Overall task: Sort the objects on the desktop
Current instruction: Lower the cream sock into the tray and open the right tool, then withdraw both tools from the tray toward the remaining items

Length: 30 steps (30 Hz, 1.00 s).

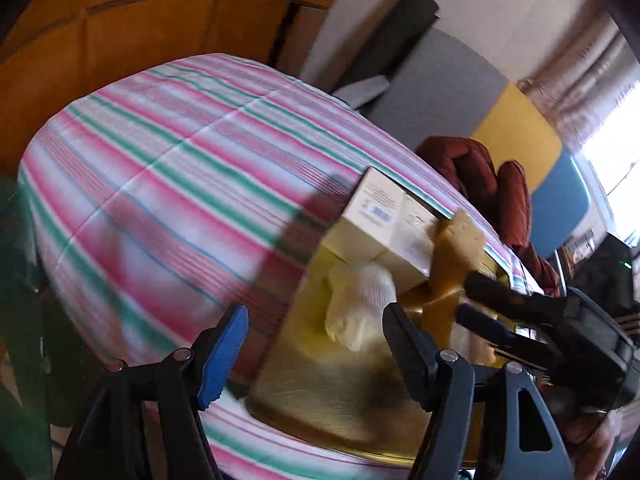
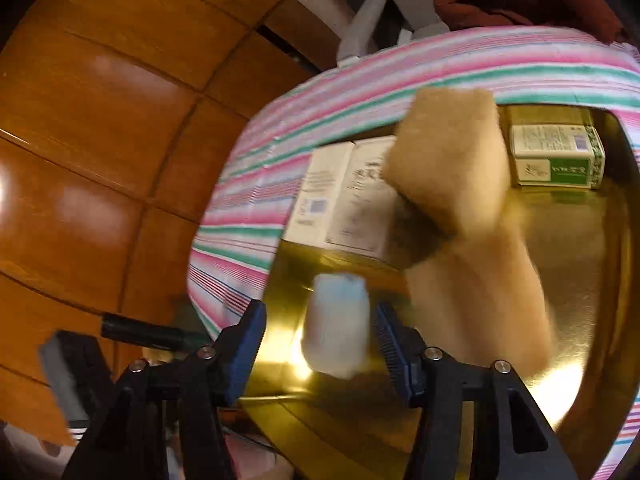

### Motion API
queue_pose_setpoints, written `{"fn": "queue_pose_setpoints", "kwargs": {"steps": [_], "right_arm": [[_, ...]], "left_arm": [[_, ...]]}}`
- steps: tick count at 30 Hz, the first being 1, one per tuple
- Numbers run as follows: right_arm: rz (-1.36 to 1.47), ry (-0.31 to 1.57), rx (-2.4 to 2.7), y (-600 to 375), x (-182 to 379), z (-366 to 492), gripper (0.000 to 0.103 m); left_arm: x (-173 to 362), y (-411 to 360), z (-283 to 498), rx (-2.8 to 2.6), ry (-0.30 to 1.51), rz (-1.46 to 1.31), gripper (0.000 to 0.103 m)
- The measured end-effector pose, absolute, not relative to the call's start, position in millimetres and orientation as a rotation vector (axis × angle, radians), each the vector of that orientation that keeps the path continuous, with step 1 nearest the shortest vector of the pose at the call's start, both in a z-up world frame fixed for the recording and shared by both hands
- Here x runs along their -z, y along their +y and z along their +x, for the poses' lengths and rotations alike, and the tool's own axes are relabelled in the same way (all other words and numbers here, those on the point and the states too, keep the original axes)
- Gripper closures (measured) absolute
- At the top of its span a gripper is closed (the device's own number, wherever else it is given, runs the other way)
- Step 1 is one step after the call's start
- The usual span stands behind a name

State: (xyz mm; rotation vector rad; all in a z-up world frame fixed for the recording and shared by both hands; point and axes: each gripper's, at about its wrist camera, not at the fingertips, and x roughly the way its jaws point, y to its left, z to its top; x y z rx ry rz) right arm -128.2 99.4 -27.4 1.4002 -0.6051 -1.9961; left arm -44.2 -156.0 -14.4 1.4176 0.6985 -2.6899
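White cloth roll [image 2: 335,326] sits in gold metal tray [image 2: 572,248] – sorted; right gripper [image 2: 320,338] fingers released around it, left gripper [image 1: 316,344] fingers spread, empty

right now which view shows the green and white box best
The right wrist view: the green and white box sits fully visible at the gold tray's far end. The left wrist view does not show it.
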Motion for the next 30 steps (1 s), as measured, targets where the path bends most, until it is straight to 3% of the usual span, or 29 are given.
{"fn": "queue_pose_setpoints", "kwargs": {"steps": [6, 17, 21, 30], "right_arm": [[1.349, -0.617, 2.053, 137, 6, -101, 0.033], [1.232, -0.603, 2.322, 269, -31, -36, 0.028], [1.245, -0.564, 2.427, 314, -31, -17, 0.027], [1.318, -0.726, 2.541, 396, 0, 12, 0.027]], "left_arm": [[13, -142, -46, 2.732, 0.7, 1.419, 0.032], [-5, -13, -39, 3.004, 0.406, 1.566, 0.032], [-6, 33, -33, 3.105, 0.39, 1.646, 0.032], [-8, 129, -11, 3.247, 0.12, 1.799, 0.032]]}}
